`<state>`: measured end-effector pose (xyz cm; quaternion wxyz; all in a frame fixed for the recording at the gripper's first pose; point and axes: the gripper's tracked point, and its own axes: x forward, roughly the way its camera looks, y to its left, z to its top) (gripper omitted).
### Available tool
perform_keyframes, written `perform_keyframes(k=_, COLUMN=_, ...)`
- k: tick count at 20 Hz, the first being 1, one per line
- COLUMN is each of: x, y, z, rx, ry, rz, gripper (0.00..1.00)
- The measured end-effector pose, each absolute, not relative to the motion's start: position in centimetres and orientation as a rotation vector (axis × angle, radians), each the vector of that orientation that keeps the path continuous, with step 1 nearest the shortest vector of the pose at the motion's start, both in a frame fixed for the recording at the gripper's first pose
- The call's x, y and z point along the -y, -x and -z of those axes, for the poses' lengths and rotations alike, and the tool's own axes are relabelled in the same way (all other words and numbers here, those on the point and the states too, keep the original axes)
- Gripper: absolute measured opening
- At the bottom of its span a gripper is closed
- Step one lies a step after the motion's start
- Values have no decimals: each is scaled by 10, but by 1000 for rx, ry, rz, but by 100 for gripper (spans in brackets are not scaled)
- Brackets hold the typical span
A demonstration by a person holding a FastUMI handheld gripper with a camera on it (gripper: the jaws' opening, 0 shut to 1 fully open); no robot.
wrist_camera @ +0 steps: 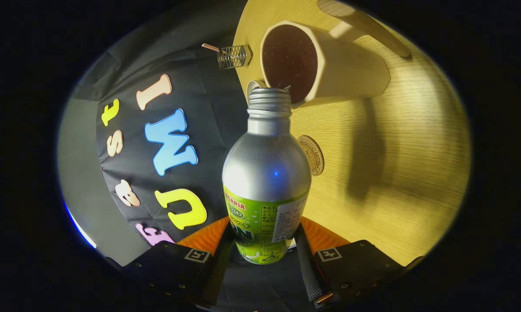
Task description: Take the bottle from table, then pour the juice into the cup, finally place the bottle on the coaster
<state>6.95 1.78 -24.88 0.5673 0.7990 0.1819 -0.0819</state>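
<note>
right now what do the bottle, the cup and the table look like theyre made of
The bottle, held between the tool's fingers, looks like brushed aluminium: matte silver shoulder, threaded neck, a glossy printed label lower down. The cup seems a matte cream ceramic or plastic; its faceted walls leave that open. The table shows pale wood grain, possibly laminate. The coaster looks like cork or wood.

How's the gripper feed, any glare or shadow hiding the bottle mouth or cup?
Gripper view: a small highlight sits on the bottle, held between the gripper fingers; its open mouth is sharp. The cup interior is dark, and a long shadow crosses the table. Fisheye bends the table edge.
</note>
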Motion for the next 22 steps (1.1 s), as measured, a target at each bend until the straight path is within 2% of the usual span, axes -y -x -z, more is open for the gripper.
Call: perform_keyframes(k=22, x=-10, y=-69, z=214, rx=-422, ry=-2052, rz=152, gripper=74)
